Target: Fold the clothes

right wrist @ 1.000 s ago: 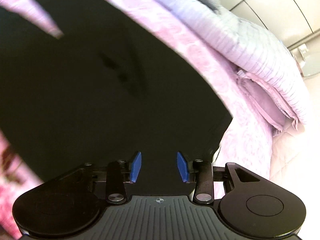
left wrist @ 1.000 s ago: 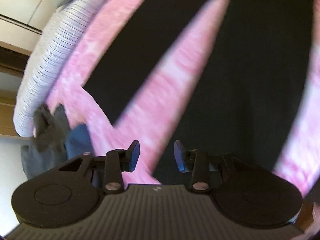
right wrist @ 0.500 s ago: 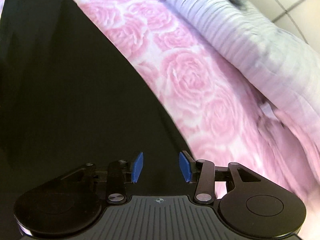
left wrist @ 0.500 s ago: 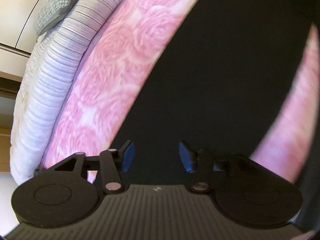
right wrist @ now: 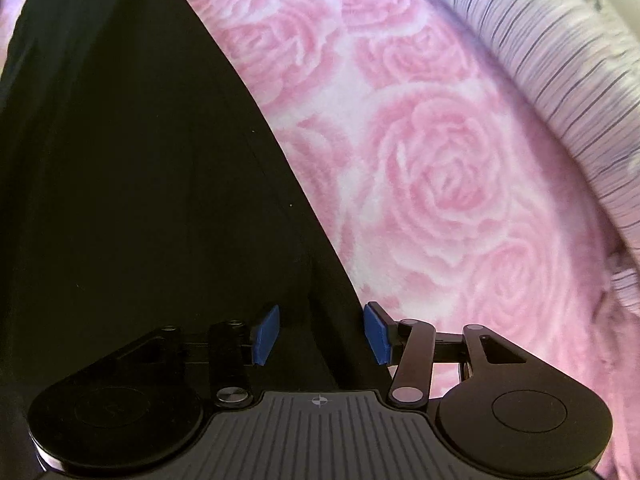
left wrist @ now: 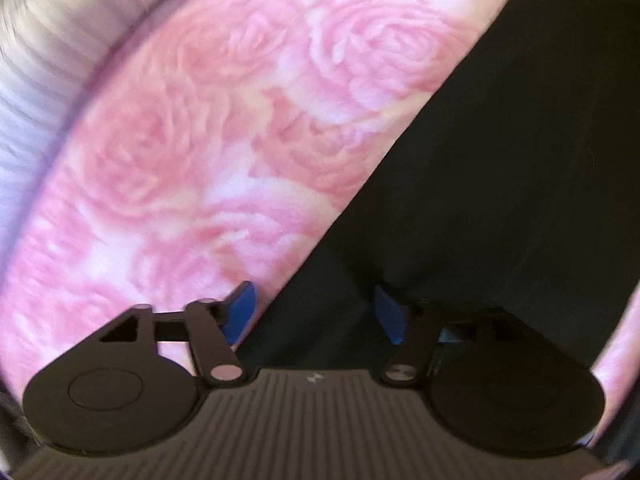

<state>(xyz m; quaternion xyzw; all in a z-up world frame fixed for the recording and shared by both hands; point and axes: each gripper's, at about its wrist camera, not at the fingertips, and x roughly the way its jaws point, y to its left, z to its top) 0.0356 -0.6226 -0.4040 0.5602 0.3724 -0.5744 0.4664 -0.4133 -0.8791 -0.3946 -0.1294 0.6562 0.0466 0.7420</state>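
A black garment [left wrist: 500,168] lies flat on a pink rose-patterned blanket [left wrist: 224,128]. In the left wrist view its left edge runs diagonally down to my left gripper [left wrist: 314,312], which is open with the edge between its blue pads. In the right wrist view the black garment [right wrist: 132,184] fills the left half, and its right edge runs down to my right gripper [right wrist: 322,334], which is open with the cloth's edge between its blue pads. Neither gripper grips the cloth.
The pink blanket [right wrist: 432,184] covers a bed. A white striped duvet lies along the far side, at the upper left of the left wrist view [left wrist: 52,60] and the upper right of the right wrist view [right wrist: 568,68].
Both grippers have come down close to the bed and moved to the garment's outer edges, left to the left edge, right to the right edge. Both stayed open.
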